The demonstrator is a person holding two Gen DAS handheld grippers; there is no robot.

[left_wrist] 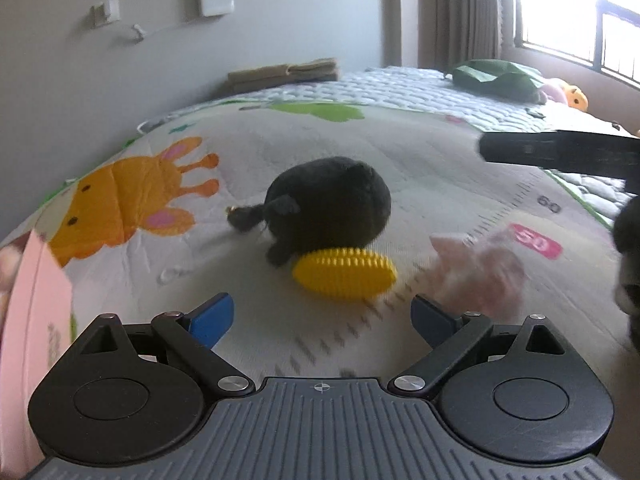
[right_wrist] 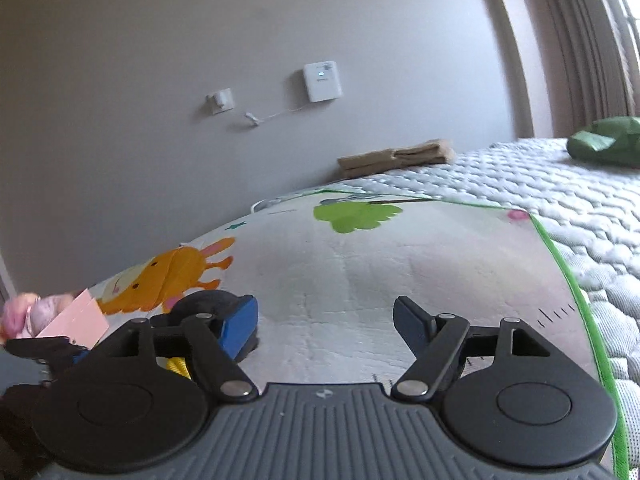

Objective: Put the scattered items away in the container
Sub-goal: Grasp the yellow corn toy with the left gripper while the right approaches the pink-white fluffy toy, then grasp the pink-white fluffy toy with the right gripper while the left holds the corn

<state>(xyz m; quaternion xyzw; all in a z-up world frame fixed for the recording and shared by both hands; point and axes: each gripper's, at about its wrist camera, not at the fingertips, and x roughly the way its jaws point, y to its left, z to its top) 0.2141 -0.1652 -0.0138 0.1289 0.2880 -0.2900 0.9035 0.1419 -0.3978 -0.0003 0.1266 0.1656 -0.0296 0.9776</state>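
Observation:
A black plush toy [left_wrist: 328, 204] lies on the printed play mat [left_wrist: 420, 168], and a yellow ribbed toy [left_wrist: 344, 278] rests against its near side. To the right of them is a pale pink soft item [left_wrist: 476, 276], too blurred to name. My left gripper [left_wrist: 322, 320] is open just short of the yellow toy, with nothing between its fingers. A pink container [left_wrist: 36, 320] stands at the left edge. My right gripper [right_wrist: 326, 324] is open over bare mat and holds nothing. The black plush [right_wrist: 208, 304] shows behind its left finger, and the pink container [right_wrist: 76, 320] holds pink plush toys [right_wrist: 24, 316].
A black bar [left_wrist: 560, 152] of the other gripper reaches in from the right in the left wrist view. Folded brown material [left_wrist: 284, 72] lies by the wall. A green item [left_wrist: 496, 76] and orange plush toys [left_wrist: 568, 94] sit on the white quilt [right_wrist: 540, 200] beyond the mat's green edge.

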